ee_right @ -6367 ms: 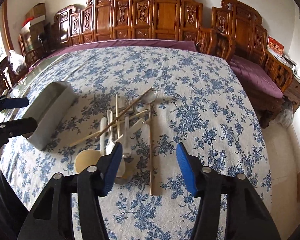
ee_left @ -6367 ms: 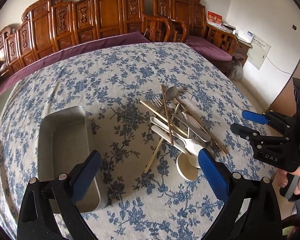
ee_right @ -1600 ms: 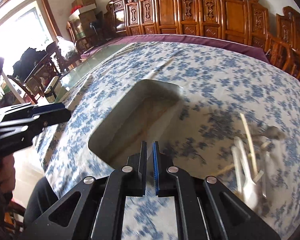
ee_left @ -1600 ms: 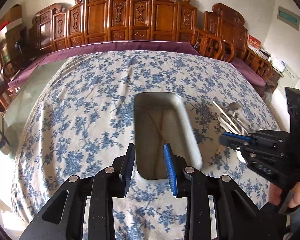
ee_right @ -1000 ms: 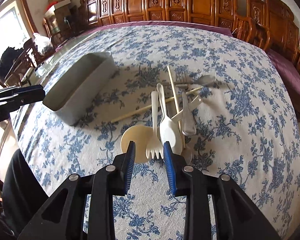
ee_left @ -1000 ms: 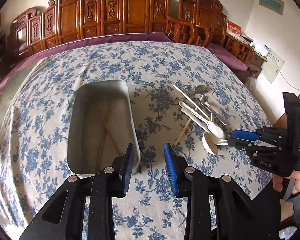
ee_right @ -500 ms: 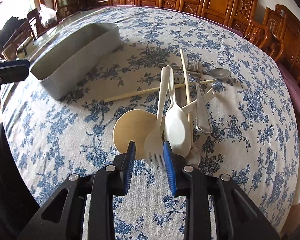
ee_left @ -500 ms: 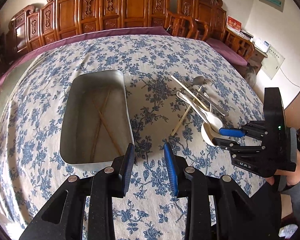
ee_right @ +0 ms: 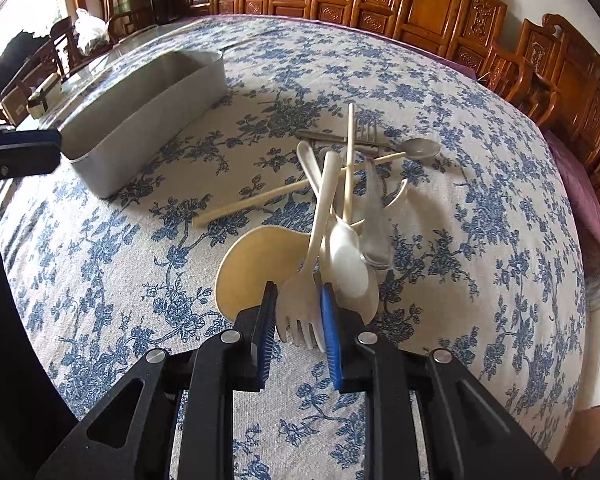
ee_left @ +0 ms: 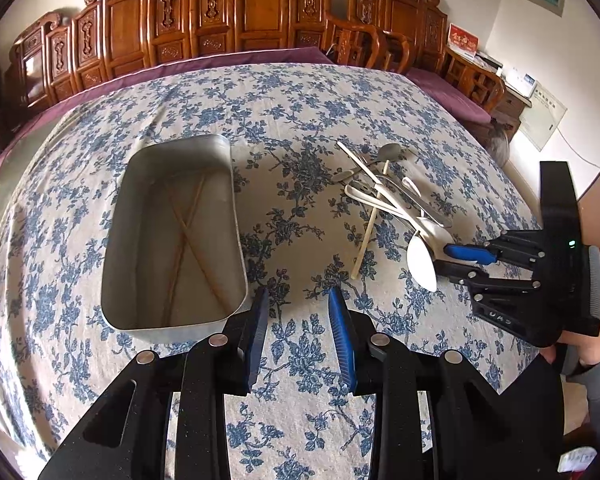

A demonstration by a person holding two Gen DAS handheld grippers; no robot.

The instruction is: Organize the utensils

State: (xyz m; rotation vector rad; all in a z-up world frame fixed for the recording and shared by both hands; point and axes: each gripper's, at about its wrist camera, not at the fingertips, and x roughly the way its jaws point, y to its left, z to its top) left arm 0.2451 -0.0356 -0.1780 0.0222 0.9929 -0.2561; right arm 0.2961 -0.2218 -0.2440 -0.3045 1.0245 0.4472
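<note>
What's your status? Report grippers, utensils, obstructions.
Right gripper closing around white plastic fork; left gripper open, empty, beside metal tray. Two chopsticks in tray. Fork's handle lies in the utensil pile.

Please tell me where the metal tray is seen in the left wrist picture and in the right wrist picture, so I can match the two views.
Left wrist view: the metal tray lies left of centre, just beyond the left gripper, with two chopsticks crossed inside.
Right wrist view: the metal tray sits at upper left, seen from its side wall; its inside is hidden.
Shared landmark: the pale chopstick lying between tray and utensil pile.
</note>
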